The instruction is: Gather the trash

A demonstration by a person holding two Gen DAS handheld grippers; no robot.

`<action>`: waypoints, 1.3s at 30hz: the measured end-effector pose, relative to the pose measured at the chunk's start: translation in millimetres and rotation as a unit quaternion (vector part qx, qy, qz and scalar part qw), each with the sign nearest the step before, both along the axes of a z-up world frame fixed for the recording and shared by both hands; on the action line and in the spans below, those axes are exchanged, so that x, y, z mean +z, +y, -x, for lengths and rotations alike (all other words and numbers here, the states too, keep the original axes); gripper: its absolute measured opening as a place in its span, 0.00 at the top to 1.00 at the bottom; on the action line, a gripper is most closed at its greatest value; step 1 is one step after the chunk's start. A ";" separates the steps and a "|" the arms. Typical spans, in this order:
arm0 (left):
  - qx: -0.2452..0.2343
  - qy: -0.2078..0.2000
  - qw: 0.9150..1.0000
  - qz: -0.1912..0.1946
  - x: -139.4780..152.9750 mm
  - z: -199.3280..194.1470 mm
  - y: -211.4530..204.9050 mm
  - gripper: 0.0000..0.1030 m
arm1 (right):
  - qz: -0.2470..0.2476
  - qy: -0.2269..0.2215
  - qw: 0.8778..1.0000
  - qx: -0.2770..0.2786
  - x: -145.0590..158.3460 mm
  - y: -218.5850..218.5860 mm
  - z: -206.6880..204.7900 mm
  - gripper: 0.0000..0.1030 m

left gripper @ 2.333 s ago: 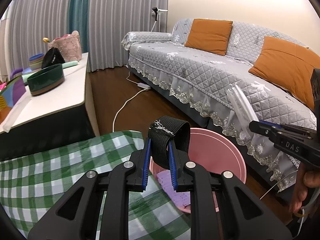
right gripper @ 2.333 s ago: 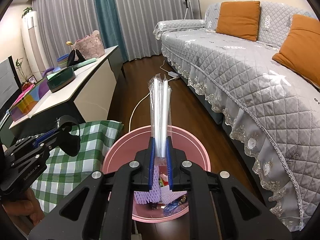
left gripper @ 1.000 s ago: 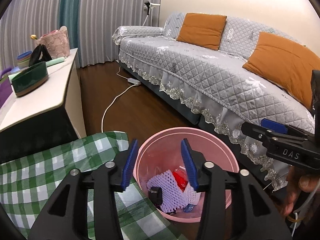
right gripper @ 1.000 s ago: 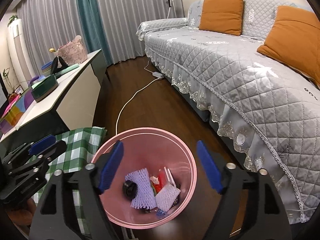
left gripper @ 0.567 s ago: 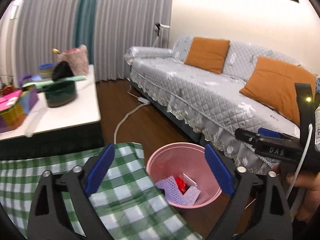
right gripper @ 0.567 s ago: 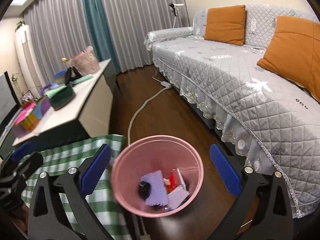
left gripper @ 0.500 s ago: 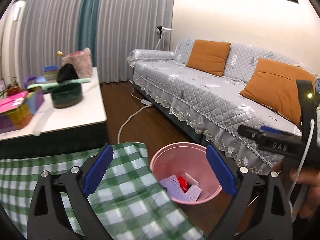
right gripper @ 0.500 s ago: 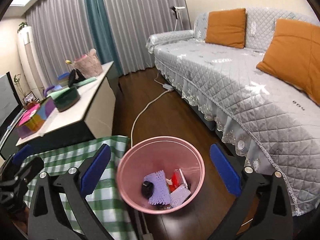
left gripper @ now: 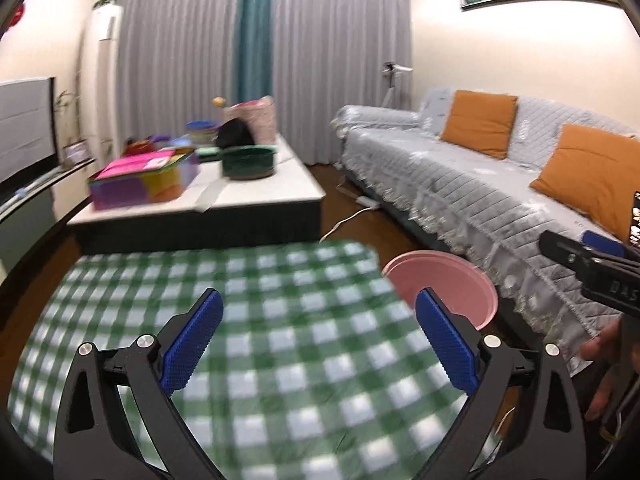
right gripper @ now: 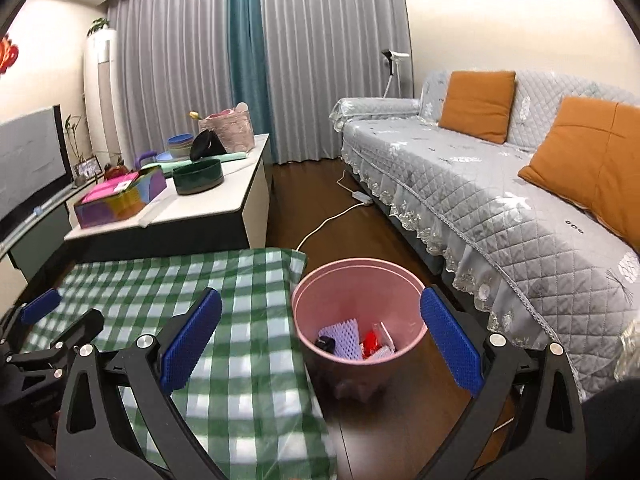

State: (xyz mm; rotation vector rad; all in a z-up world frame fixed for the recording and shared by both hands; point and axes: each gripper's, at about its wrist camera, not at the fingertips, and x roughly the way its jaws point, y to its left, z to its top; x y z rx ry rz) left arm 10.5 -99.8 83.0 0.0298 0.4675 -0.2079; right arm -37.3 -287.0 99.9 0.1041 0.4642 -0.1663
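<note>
The pink bin (right gripper: pixel 356 265) stands on the dark floor between the green checked tablecloth (right gripper: pixel 180 280) and the sofa. Inside it lie a purple foam net (right gripper: pixel 345 334), a red wrapper (right gripper: pixel 370 340) and a small black item (right gripper: pixel 328 345). My right gripper (right gripper: pixel 320 298) is open and empty, held back from the bin and above it. My left gripper (left gripper: pixel 318 300) hovers over the checked cloth (left gripper: pixel 280 320) with its jaws opening and nothing between them. The bin (left gripper: pixel 440 266) shows to its right. Each gripper also appears at the edge of the other's view.
A grey quilted sofa (right gripper: pixel 500 200) with orange cushions runs along the right. A low white table (right gripper: pixel 208 208) carries a colourful box, a dark green bowl and a pink basket. A white cable and power strip (right gripper: pixel 362 197) lie on the floor behind the bin.
The black strap and the clear wrapper left the jaws and both grippers opened wide. Both pulled back and up from the bin; the left view swung over the checked cloth.
</note>
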 end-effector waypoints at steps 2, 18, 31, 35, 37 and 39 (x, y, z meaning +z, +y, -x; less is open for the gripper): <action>0.014 0.002 1.000 0.003 -5.4 10.2 11.2 0.09 | 0.000 0.004 1.000 0.005 -8.2 9.3 8.1 0.05; 0.059 0.031 0.998 -0.017 -27.1 73.0 54.0 0.09 | 0.053 0.015 0.998 0.025 -45.9 60.6 46.8 0.05; 0.099 0.074 0.992 -0.005 -50.9 54.5 66.5 0.09 | 0.057 0.049 0.997 0.028 -60.4 71.5 27.0 0.05; 0.102 0.071 0.992 0.003 -50.4 56.1 68.3 0.09 | 0.058 0.053 0.996 0.030 -62.0 72.2 24.8 0.05; 0.100 0.068 0.993 0.002 -49.9 55.9 67.7 0.09 | 0.058 0.053 0.997 0.027 -62.4 72.3 24.5 0.05; 0.097 0.068 0.993 0.000 -50.4 56.5 66.5 0.09 | 0.057 0.054 0.997 0.025 -62.8 72.0 23.9 0.05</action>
